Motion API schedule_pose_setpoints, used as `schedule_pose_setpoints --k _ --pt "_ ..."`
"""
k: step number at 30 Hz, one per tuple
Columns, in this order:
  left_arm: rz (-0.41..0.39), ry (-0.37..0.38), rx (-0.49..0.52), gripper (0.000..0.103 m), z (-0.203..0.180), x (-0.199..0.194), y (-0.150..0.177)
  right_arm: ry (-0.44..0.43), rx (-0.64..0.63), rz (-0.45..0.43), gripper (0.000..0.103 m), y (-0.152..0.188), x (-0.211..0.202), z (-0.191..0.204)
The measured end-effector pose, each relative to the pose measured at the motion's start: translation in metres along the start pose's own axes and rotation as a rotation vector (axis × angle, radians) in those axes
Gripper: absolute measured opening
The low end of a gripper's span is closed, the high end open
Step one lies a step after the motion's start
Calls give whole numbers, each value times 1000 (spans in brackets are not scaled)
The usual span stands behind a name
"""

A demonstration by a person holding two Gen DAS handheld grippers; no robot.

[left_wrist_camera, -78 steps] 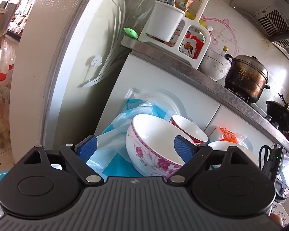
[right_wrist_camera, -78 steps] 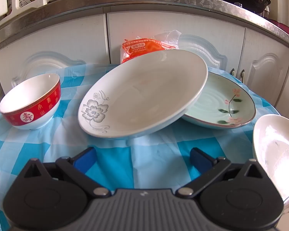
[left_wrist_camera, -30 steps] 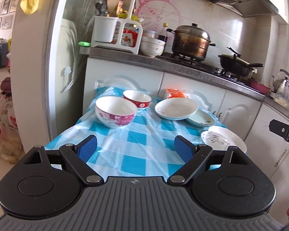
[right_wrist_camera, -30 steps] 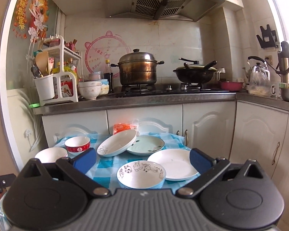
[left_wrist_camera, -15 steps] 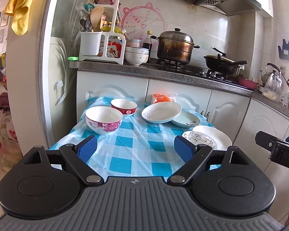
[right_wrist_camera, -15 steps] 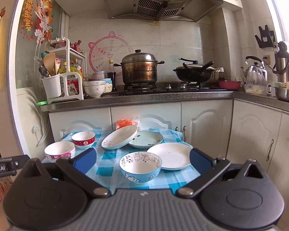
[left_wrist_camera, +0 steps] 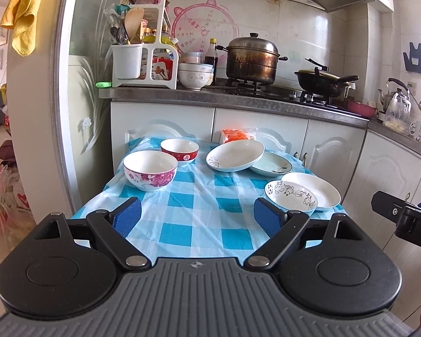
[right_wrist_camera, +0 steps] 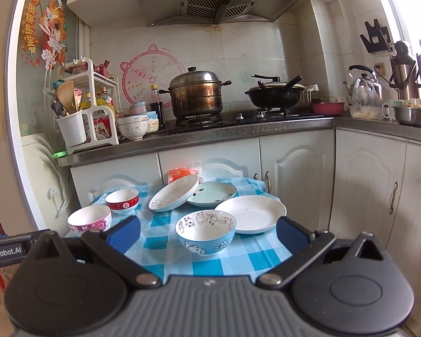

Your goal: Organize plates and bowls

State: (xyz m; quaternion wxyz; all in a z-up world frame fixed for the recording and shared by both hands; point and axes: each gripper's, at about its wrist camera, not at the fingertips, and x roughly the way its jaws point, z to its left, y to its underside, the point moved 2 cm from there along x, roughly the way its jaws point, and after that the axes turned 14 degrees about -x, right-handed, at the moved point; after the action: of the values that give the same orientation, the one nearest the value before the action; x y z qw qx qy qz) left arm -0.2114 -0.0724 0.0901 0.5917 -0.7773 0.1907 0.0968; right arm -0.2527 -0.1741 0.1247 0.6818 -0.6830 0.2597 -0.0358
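Left gripper [left_wrist_camera: 197, 214] and right gripper [right_wrist_camera: 207, 231]: ribbed grey housing, two black round-ended link arms with silver pivot screws, blue-padded fingers [left_wrist_camera: 126, 216]; white "GenRobot.AI" lettering on side.

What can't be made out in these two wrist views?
- Orange packet: print too small; lower part hidden behind the white floral plate, both views.
- Green plate: left part covered by that leaning plate.
- Wall-sticker writing: too small.
- Right hand-held gripper in left view: cut off by the edge.
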Motion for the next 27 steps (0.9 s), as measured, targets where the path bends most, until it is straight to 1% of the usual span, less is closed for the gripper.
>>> schedule_pose_setpoints --k 4,10,15,20,27 --pt "13 -18 13 103 1 4 2 -6 -9 -2 102 4 2 6" --pt "39 -37 29 103 2 12 6 -19 -27 18 102 12 8 14" --pt "59 -41 37 103 4 17 10 -10 -47 9 102 17 8 17" --pt "80 -36 46 103 3 22 14 -18 -39 37 102 23 15 15" --pt "122 -29 59 103 0 33 22 -15 -31 52 102 33 23 12"
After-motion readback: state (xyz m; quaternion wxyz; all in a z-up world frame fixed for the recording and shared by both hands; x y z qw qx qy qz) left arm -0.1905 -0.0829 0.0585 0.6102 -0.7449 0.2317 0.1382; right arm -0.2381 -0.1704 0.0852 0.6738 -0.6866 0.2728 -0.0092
